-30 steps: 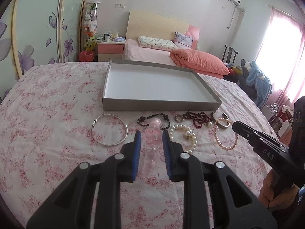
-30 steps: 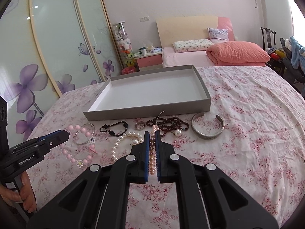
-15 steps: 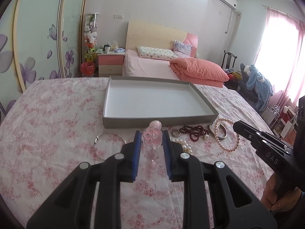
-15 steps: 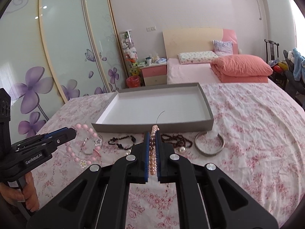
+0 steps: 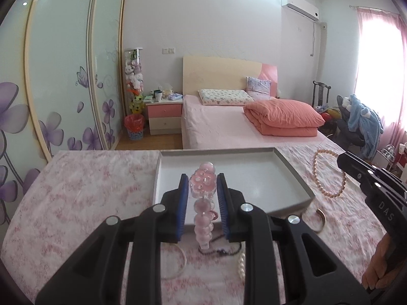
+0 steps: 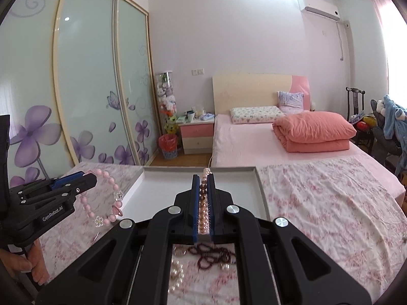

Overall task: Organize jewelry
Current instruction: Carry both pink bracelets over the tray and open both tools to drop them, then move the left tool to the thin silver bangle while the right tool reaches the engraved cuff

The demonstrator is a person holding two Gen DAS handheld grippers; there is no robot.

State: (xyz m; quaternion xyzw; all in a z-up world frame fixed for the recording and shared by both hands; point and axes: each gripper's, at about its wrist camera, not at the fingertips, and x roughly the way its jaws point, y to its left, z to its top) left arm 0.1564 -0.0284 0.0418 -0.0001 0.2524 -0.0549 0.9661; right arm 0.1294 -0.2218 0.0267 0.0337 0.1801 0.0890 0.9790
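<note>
Left gripper (image 5: pixel 202 188) is clamped on a pink bead bracelet (image 5: pixel 203 203), which hangs off the cloth just short of the grey tray (image 5: pixel 292 172) ahead. Right gripper (image 6: pixel 203 190) is closed tight on a pink pearl strand (image 6: pixel 203 203), its loop (image 5: pixel 328 175) dangling beside the tray's right wall. Dark bead bracelet (image 6: pixel 211 253), white pearls (image 6: pixel 176 272) and silver bangle (image 5: pixel 178 264) lie on the floral cloth (image 6: pixel 318 203) below the claws.

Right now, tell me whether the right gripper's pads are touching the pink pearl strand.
Touching. The right wrist view shows the right gripper clamped shut on the pink pearl strand, blue pads pressing the beads on both sides.
</note>
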